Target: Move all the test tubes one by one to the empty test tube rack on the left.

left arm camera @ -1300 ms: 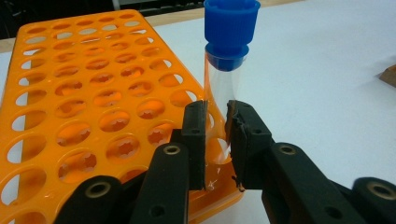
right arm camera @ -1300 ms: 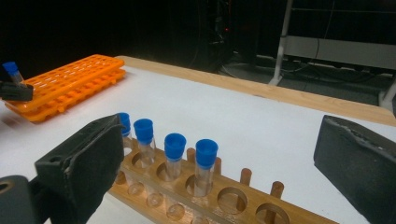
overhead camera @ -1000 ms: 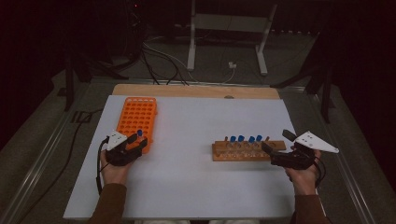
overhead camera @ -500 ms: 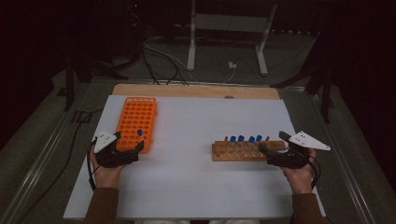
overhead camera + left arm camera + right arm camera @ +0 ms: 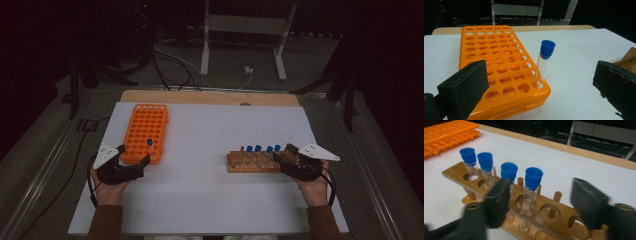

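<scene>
An orange tube rack [image 5: 147, 130] [image 5: 494, 55] lies at the left of the table. One clear tube with a blue cap [image 5: 149, 143] [image 5: 544, 62] stands in its near right corner hole. My left gripper [image 5: 133, 155] [image 5: 540, 82] sits just in front of that corner; its jaws have just been opening, stand wide and touch nothing. At the right, a wooden rack [image 5: 250, 162] [image 5: 456, 173] holds several blue-capped tubes [image 5: 257, 149]. My right gripper [image 5: 282, 154] [image 5: 544, 200] has just been closing. Its jaws stand either side of the nearest tube [image 5: 533, 178] without pressing on it.
The white table top [image 5: 210, 200] has a wooden strip [image 5: 210, 97] along its far edge. Behind the table a metal stand [image 5: 240, 30] and cables sit on the dark floor. The wooden rack has free holes [image 5: 550, 212] at its near end.
The left gripper let go of the blue-capped tube, which now stands alone in the orange rack, and its jaws spread wide. The right gripper's jaws narrowed around a tube in the wooden rack.
</scene>
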`<state>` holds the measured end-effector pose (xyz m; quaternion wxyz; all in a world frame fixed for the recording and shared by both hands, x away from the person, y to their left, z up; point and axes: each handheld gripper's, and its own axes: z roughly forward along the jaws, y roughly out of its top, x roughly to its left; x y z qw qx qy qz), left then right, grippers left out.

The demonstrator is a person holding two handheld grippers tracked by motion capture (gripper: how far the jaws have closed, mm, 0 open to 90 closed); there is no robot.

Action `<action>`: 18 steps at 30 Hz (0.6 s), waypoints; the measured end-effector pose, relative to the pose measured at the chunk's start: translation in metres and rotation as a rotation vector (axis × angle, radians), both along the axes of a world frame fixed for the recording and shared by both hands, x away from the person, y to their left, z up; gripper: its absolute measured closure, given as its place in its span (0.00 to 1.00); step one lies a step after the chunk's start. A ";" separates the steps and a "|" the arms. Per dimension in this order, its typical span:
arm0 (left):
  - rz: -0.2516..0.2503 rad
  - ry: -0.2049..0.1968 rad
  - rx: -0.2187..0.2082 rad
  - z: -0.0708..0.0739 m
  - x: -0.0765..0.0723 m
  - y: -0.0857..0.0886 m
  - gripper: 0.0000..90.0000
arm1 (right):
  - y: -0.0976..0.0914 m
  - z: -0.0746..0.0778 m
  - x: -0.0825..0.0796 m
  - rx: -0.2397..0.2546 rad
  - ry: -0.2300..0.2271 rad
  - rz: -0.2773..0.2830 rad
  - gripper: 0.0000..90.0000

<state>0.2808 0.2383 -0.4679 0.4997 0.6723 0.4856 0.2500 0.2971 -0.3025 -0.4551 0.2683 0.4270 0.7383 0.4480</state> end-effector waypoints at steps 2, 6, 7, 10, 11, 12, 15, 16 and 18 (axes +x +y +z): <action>0.000 0.001 0.000 0.000 0.000 0.000 0.01 | 0.001 -0.002 0.000 -0.020 0.003 0.011 0.55; 0.007 0.002 -0.003 0.000 -0.001 0.001 0.01 | 0.004 -0.006 0.002 -0.041 0.017 0.027 0.67; 0.008 0.002 -0.003 -0.001 -0.001 0.001 0.01 | 0.005 -0.007 0.003 -0.041 0.019 0.032 0.69; 0.014 0.003 -0.007 -0.001 -0.002 0.002 0.01 | 0.007 -0.008 0.006 -0.046 0.024 0.032 0.72; 0.015 0.003 -0.007 -0.001 -0.002 0.002 0.01 | 0.007 -0.009 0.006 -0.041 0.029 0.034 0.74; 0.017 0.003 -0.007 -0.001 -0.002 0.002 0.01 | 0.007 -0.009 0.007 -0.034 0.028 0.037 0.75; 0.020 0.005 -0.009 -0.001 -0.002 0.002 0.01 | 0.008 -0.010 0.009 -0.014 0.030 0.035 0.79; 0.020 0.005 -0.008 -0.002 -0.002 0.002 0.01 | 0.008 -0.010 0.009 -0.010 0.029 0.038 0.80; 0.020 0.006 -0.008 -0.002 -0.003 0.002 0.01 | 0.010 -0.011 0.009 -0.011 0.026 0.040 0.82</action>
